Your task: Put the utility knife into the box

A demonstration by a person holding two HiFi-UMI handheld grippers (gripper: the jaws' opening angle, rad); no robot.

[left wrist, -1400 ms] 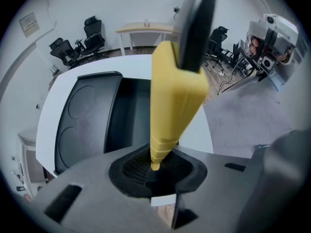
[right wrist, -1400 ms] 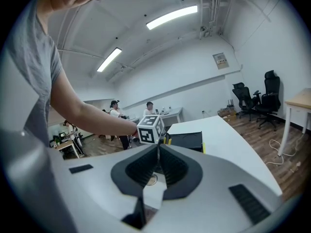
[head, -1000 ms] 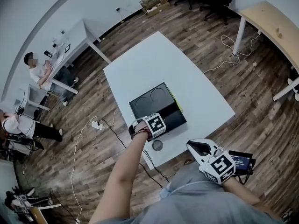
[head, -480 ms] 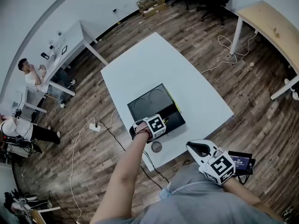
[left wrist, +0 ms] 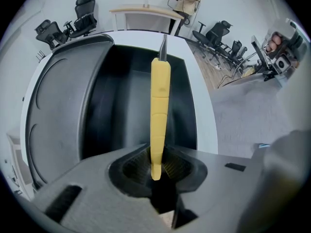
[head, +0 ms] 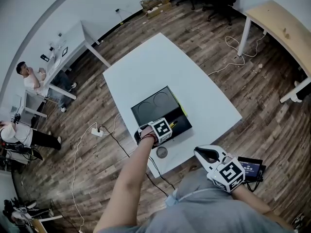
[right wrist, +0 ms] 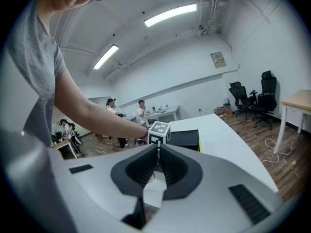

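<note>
My left gripper (left wrist: 156,171) is shut on the tail of a yellow utility knife (left wrist: 159,108), whose blade tip points away over the open black box (left wrist: 116,110). In the head view the left gripper (head: 167,126) hovers at the near edge of the black box (head: 150,107) on the white table (head: 160,67), with the knife (head: 173,123) just showing beyond it. My right gripper (right wrist: 158,161) is shut and empty; in the head view it (head: 203,154) is held off the table's near corner, by my lap.
A small round object (head: 162,152) lies on the table near its front edge, under my left wrist. The box lid (left wrist: 56,106) lies open to the left. People sit at desks (head: 73,42) far left. A wooden table (head: 284,25) stands at the right.
The view has shifted slightly; my left gripper with the knife has stayed at the box's near edge. The right gripper has not moved.
</note>
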